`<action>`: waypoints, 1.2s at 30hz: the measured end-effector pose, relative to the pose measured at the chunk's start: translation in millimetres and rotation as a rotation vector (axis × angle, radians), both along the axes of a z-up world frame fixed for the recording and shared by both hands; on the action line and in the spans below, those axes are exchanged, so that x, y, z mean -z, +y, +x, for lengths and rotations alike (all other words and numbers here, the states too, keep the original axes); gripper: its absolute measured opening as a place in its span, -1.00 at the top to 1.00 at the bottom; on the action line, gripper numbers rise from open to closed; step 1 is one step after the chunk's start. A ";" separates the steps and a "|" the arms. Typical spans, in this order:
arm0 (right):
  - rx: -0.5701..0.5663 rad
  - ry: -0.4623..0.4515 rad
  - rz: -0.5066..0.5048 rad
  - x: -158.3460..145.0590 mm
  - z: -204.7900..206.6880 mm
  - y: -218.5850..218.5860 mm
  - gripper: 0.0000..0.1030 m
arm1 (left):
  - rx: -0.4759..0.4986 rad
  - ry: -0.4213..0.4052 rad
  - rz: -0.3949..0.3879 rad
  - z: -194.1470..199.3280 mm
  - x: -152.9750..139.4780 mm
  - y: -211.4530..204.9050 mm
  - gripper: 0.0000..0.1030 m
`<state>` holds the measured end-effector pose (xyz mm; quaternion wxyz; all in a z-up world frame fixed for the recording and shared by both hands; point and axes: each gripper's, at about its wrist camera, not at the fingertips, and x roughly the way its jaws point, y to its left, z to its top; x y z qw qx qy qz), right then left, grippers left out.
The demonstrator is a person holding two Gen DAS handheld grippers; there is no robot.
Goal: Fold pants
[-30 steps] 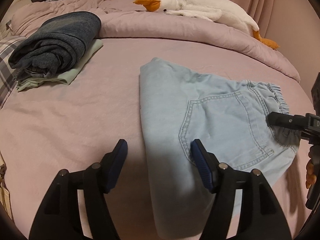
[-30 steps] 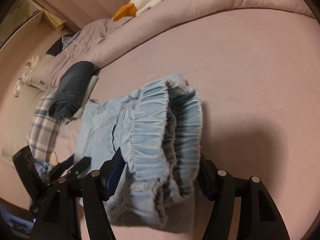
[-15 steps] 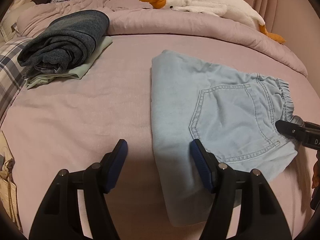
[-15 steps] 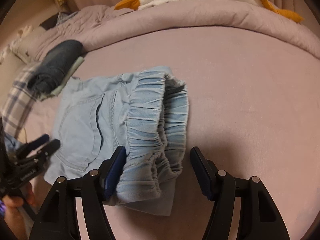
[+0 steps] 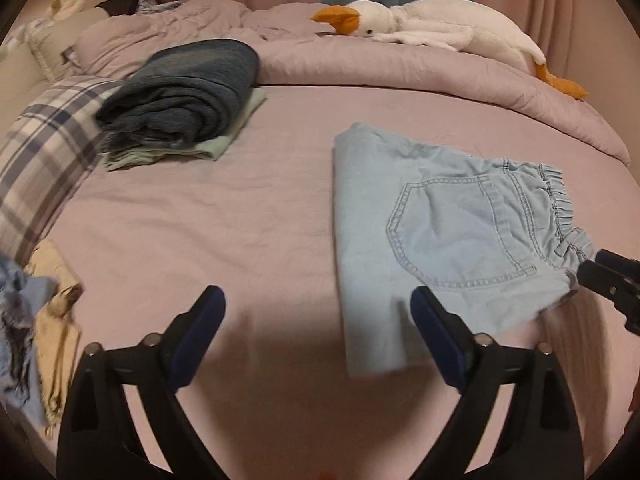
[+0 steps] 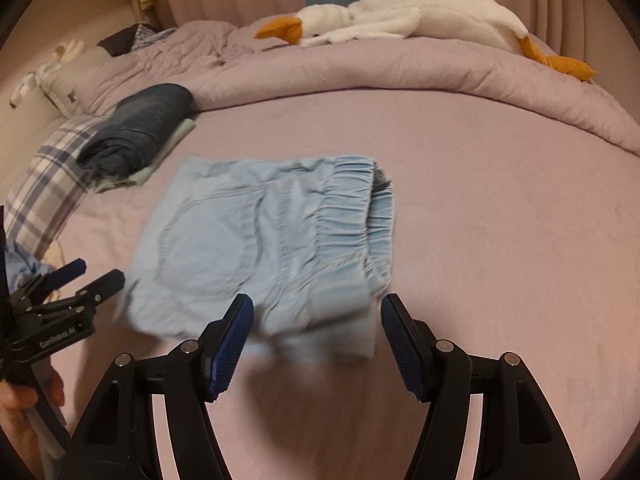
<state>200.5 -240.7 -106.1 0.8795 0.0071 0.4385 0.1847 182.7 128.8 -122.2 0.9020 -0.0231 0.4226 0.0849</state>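
Note:
The light blue denim pants [image 5: 440, 232] lie folded into a compact rectangle on the pink bed sheet, back pocket up, elastic waistband to the right. They also show in the right wrist view [image 6: 264, 248]. My left gripper [image 5: 318, 332] is open and empty, just near and left of the pants. My right gripper [image 6: 316, 340] is open and empty, just short of the pants' near edge. The right gripper's fingers [image 5: 608, 276] show at the right edge of the left view, and the left gripper [image 6: 86, 278] at the left edge of the right view.
A stack of folded dark blue and pale green clothes [image 5: 180, 96] lies at the back left. A plaid pillow [image 5: 44, 160] is at the left. A rolled pink duvet [image 5: 400, 64] with a white plush goose [image 5: 420, 28] runs along the back. Loose clothes [image 5: 36, 320] hang at the left edge.
Both grippers pulled back from the pants. The right gripper let go of the waistband, which now lies flat on the bed. The left view rose and widened.

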 end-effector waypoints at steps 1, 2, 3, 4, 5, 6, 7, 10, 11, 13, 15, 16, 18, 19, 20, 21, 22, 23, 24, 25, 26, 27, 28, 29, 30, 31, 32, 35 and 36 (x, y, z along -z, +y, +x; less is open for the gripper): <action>-0.004 -0.004 -0.001 -2.1 -3.7 1.5 -0.32 | -0.006 0.002 -0.010 -4.6 -2.5 0.0 -0.84; -0.008 -0.011 -0.001 -5.0 -9.1 0.3 -0.32 | -0.004 0.007 -0.021 -8.7 -4.2 -0.5 -0.86; -0.015 -0.015 0.000 -7.4 -14.9 0.2 -0.33 | -0.003 0.009 -0.028 -13.0 -6.0 -1.0 -0.86; -0.021 -0.018 0.002 -10.3 -19.6 0.7 -0.35 | -0.004 0.005 -0.032 -18.5 -8.6 -2.3 -0.91; -0.025 -0.020 0.002 -12.1 -23.7 2.0 -0.37 | -0.004 -0.003 -0.026 -24.5 -12.2 -4.4 -1.00; -0.028 -0.023 0.002 -14.2 -27.2 2.5 -0.42 | -0.007 -0.012 -0.013 -30.6 -16.1 -6.6 -0.98; -0.029 -0.027 0.002 -15.9 -30.9 3.2 -0.44 | -0.008 -0.011 -0.003 -33.7 -18.9 -9.8 -0.99; -0.032 -0.036 0.003 -22.3 -42.8 4.0 -0.45 | -0.008 -0.003 0.018 -44.6 -27.0 -16.4 -0.99; -0.031 -0.037 0.003 -24.2 -45.9 4.0 -0.45 | -0.006 -0.003 0.021 -48.1 -29.5 -18.4 -0.99; -0.028 -0.036 0.002 -27.6 -53.3 4.4 -0.60 | 0.003 -0.016 0.010 -57.5 -36.2 -21.4 -0.99; -0.032 -0.045 0.001 -32.2 -60.9 5.3 -0.68 | 0.007 -0.022 0.004 -65.2 -42.0 -24.5 -0.99; -0.034 -0.054 -0.003 -35.2 -65.1 5.6 -0.68 | 0.009 -0.026 0.003 -68.9 -45.1 -26.0 -0.99; -0.032 -0.063 -0.008 -39.2 -72.1 6.4 -0.70 | 0.011 -0.033 0.003 -76.5 -51.3 -28.9 -0.99; -0.030 -0.064 -0.009 -40.4 -75.6 6.9 -0.76 | 0.012 -0.037 0.002 -80.1 -54.2 -30.6 -0.99; -0.032 -0.065 -0.011 -42.2 -78.7 7.2 -0.82 | 0.014 -0.043 0.005 -84.2 -57.5 -32.7 -0.99; -0.032 -0.068 -0.011 -44.0 -82.3 7.4 -0.91 | 0.013 -0.048 0.011 -87.6 -60.4 -34.3 -0.99; -0.031 -0.077 -0.012 -46.2 -86.6 7.5 -0.94 | 0.015 -0.052 0.019 -91.3 -63.4 -36.3 -0.99; -0.033 -0.085 -0.017 -48.2 -90.1 7.8 -0.94 | 0.018 -0.056 0.022 -94.2 -65.7 -38.1 -0.99; -0.032 -0.091 -0.022 -49.9 -93.1 7.9 -0.94 | 0.019 -0.061 0.025 -98.0 -68.6 -39.9 -0.99; -0.029 -0.095 -0.028 -51.2 -96.4 8.0 -0.94 | 0.020 -0.064 0.026 -101.6 -70.4 -41.8 -0.99; -0.025 -0.100 -0.034 -53.4 -100.6 8.6 -0.94 | 0.023 -0.068 0.027 -104.7 -72.7 -43.4 -0.99; -0.024 -0.105 -0.036 -55.1 -103.6 8.4 -0.94 | 0.022 -0.071 0.029 -107.4 -74.4 -44.9 -0.99; -0.021 -0.107 -0.036 -56.0 -105.8 8.2 -0.94 | 0.023 -0.073 0.029 -110.7 -76.4 -46.4 -0.99; -0.014 -0.112 -0.036 -57.9 -108.8 7.5 -0.94 | 0.026 -0.077 0.029 -113.4 -78.1 -48.1 -0.99; -0.010 -0.115 -0.036 -59.0 -111.4 7.5 -0.94 | 0.027 -0.080 0.030 -116.1 -79.9 -49.7 -0.99; -0.006 -0.120 -0.035 -60.6 -113.7 6.7 -0.94 | 0.027 -0.082 0.032 -117.8 -81.0 -50.9 -0.99; -0.004 -0.125 -0.034 -62.6 -116.8 6.4 -0.94 | 0.028 -0.085 0.034 -119.9 -82.5 -53.0 -0.99; 0.001 -0.136 -0.035 -66.2 -122.4 5.7 -0.94 | 0.035 -0.089 0.033 -123.9 -85.4 -56.4 -0.99; 0.001 -0.138 -0.035 -67.1 -123.7 5.5 -0.94 | 0.037 -0.092 0.034 -125.1 -86.0 -57.8 -0.99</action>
